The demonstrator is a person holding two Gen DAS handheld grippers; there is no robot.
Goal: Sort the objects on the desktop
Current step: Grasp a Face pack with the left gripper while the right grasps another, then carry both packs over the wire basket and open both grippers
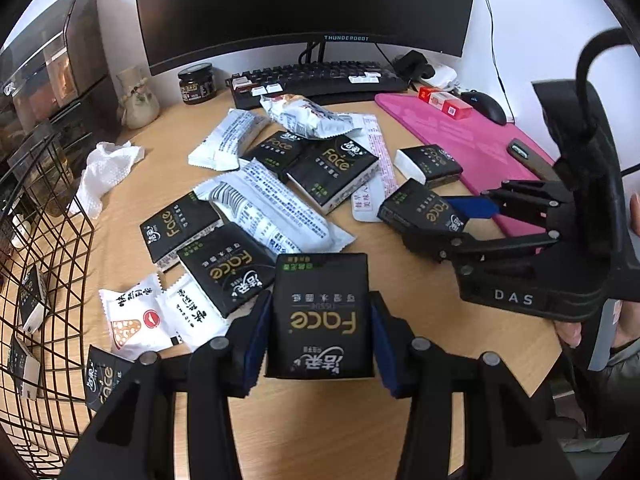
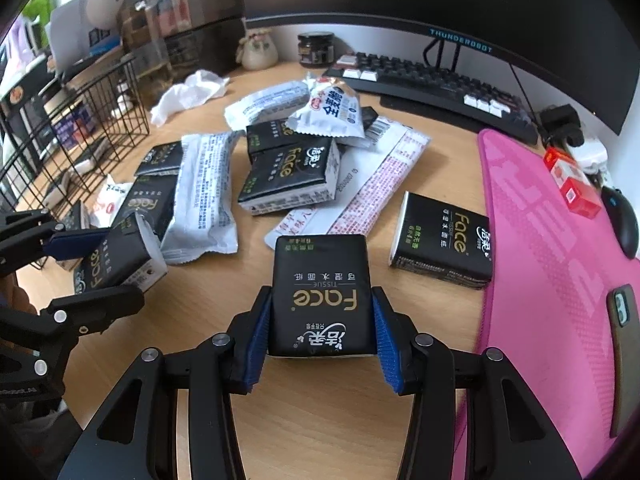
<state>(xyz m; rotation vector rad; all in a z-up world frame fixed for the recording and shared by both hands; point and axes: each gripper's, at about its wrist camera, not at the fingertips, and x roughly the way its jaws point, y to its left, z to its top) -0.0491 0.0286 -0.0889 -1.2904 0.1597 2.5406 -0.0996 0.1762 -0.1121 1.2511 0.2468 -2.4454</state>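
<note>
Both hand-held grippers clamp black Face tissue packs.
Left hand-held gripper (image 1: pixel 320 320) holds its tissue pack (image 1: pixel 322 316) clear; right hand-held gripper (image 2: pixel 318 316) pinches another tissue pack (image 2: pixel 320 296) — lift straight, then carry to wire basket (image 1: pixel 44 264).

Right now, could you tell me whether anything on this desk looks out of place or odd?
Yes: a crumpled white tissue lies loose beside the wire basket, apart from the heap of packets. It looks like litter rather than something to sort.

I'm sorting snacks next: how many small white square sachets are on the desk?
2: one small white square sachet with an orange triangle print, near the black wire basket; the other right beside it. More may hide under the pile.
</note>
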